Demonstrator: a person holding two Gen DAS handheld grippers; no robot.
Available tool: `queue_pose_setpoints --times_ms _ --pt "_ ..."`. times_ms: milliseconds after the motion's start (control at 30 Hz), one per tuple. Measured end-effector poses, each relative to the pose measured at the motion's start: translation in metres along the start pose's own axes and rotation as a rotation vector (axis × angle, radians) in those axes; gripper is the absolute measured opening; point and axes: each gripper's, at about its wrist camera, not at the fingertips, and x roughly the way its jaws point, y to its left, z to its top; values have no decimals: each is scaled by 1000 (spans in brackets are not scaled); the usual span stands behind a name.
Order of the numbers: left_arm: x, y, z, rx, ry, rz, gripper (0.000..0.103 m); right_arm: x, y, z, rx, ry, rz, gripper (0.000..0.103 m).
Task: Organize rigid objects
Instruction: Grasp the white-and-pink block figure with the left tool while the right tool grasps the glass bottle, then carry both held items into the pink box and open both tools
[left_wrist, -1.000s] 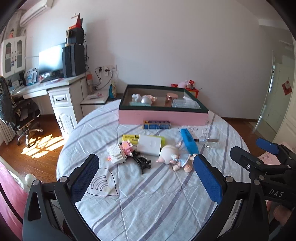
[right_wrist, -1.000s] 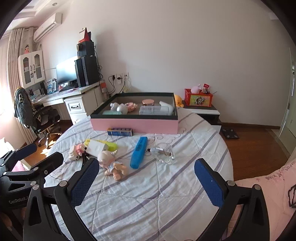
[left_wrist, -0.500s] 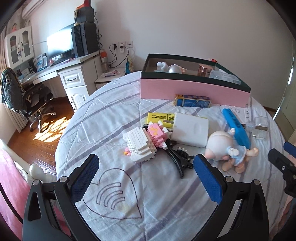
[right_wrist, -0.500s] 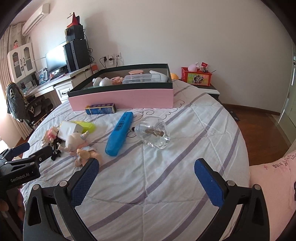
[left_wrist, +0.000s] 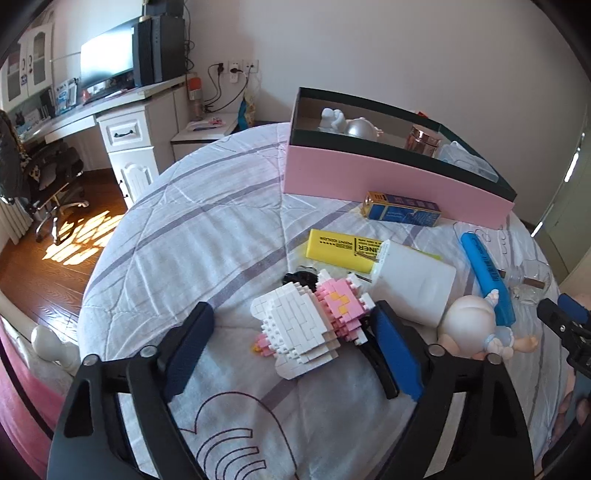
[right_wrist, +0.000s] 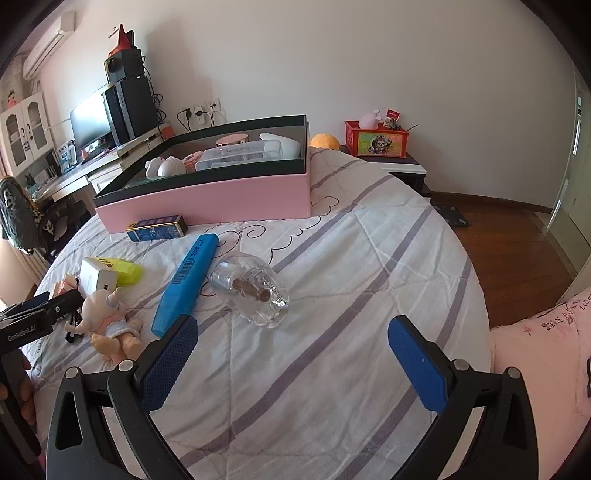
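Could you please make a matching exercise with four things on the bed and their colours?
Things:
1. long case
2. marker
3. bottle lying on its side
4. storage box, outer wall

Colours:
A. pink
B. clear
C. blue
D. yellow

Pairs: 1-C, 2-D, 3-B, 4-A

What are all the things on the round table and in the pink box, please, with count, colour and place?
Box: 1, pink with dark rim, far side of the table.
Things in the box: several, white, pink, clear; exact count unclear.
Small carton: 1, blue, before the box.
Long case: 1, blue, table centre.
Glass bottle: 1, clear, lying beside the case.
Highlighter: 1, yellow.
White block: 1.
Brick figure: 1, white and pink.
Doll: 1, lying.
Left gripper: jaws around the brick figure, closing, not yet pressing.
Right gripper: jaws open.
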Motion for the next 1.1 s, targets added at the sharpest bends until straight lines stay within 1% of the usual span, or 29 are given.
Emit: queue_pose_setpoints --times_ms 33,67,233,333,367,400,433,500,533,567,667,733,833,1100 --pt "-1 -2 -1 9 -7 -27 66 2 -1 1 -4 4 -6 103" --pt "-2 -3 -1 14 -14 -39 62 5 -1 4 -10 11 -9 103" --pt "-10 2 -3 -8 -37 -58 61 25 6 15 -53 59 11 103" --pt "-17 3 -5 -11 -58 -48 61 34 13 21 -88 85 45 102" --pt "-18 2 -5 -8 -61 -47 61 36 14 22 -95 87 53 95" --pt "-19 1 -5 -2 -60 -49 61 38 15 24 -101 94 61 82" --pt "-21 -1 -5 0 -64 -50 61 40 15 24 -104 100 68 65" --pt "-24 -3 -4 6 -68 -59 61 42 17 24 -116 109 88 57" --pt "-25 -5 -4 9 -71 -60 61 42 19 23 -129 109 88 49" --pt "-26 -7 -3 13 -72 -62 61 41 21 22 -140 108 95 45" --pt "-32 -12 -2 23 -80 -68 61 35 21 20 -151 88 121 42" --pt "-38 -17 -1 37 -90 -74 61 28 20 19 -143 63 123 41" --pt "-47 -23 1 53 -106 -83 61 14 16 19 -128 22 136 40" --pt "-63 -38 14 90 -134 -111 61 -20 18 29 -127 -47 169 40"
